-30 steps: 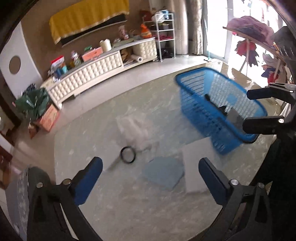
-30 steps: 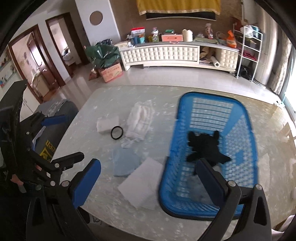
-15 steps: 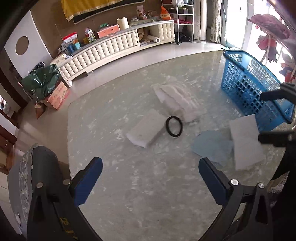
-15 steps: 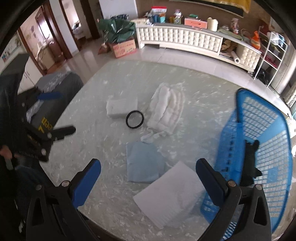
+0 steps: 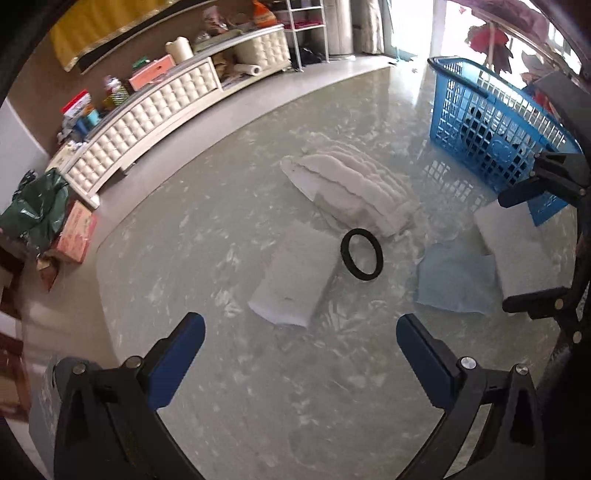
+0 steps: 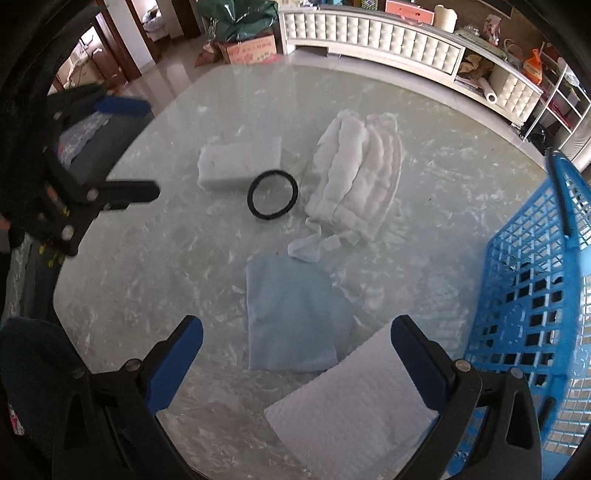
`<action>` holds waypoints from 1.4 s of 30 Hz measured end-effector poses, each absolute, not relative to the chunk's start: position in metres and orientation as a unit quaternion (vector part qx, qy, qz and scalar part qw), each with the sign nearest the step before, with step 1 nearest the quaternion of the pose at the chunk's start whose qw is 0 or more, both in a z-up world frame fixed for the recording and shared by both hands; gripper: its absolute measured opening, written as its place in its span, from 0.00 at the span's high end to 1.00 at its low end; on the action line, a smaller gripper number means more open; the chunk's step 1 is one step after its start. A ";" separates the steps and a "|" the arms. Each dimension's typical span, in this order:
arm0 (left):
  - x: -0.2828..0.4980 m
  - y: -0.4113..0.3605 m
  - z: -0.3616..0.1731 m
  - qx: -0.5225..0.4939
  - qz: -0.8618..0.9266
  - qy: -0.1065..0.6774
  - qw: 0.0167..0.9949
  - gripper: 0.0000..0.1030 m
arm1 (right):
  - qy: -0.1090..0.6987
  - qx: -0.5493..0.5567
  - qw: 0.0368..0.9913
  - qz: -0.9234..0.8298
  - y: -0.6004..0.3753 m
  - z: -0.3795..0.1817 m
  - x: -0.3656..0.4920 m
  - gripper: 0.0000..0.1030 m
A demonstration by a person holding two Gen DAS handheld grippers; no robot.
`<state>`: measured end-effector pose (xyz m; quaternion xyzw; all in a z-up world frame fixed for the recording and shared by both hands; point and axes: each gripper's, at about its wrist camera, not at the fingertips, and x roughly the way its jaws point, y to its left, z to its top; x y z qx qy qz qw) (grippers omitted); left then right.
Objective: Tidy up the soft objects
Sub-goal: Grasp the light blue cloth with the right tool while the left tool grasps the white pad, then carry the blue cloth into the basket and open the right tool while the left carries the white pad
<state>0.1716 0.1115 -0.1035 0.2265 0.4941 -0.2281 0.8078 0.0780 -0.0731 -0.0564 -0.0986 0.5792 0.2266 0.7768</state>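
Observation:
On the marble table lie a white padded cloth [image 5: 347,192] [image 6: 354,181], a white folded towel [image 5: 295,275] [image 6: 240,162], a black ring [image 5: 361,254] [image 6: 272,195], a light blue cloth [image 5: 456,278] [image 6: 295,314] and a white paper sheet [image 5: 517,251] [image 6: 354,410]. A blue basket [image 5: 491,122] [image 6: 535,306] at the right holds a dark item. My left gripper [image 5: 301,343] is open and empty, above the table near the folded towel. My right gripper [image 6: 295,343] is open and empty, over the blue cloth and paper sheet.
A long white cabinet [image 5: 155,122] [image 6: 369,33] with clutter on top stands beyond the table. A cardboard box and green bag [image 5: 55,221] sit on the floor. A metal shelf [image 5: 306,33] stands at the back.
Both grippers have swung left, away from the basket, and lowered towards the cloths on the table. The basket has slid to the right edge of both views. Both stay open.

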 end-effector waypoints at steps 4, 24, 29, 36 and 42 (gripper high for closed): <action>0.184 0.112 -0.116 0.236 -0.248 0.493 0.800 0.00 | 0.586 -0.117 0.770 0.224 -0.067 -0.066 0.080 0.04; 0.242 0.111 -0.172 0.244 -0.318 0.516 0.757 0.00 | 0.631 -0.126 0.733 0.221 -0.061 -0.119 0.089 0.14; 0.241 0.109 -0.179 0.235 -0.322 0.521 0.755 0.03 | 0.615 -0.149 0.741 0.226 -0.067 -0.114 0.082 0.27; 0.242 0.106 -0.169 0.228 -0.328 0.510 0.762 0.39 | 0.599 -0.151 0.745 0.251 -0.063 -0.107 0.062 0.59; 0.229 0.110 -0.168 0.224 -0.332 0.516 0.757 0.48 | 0.596 -0.138 0.741 0.276 -0.052 -0.099 0.044 0.89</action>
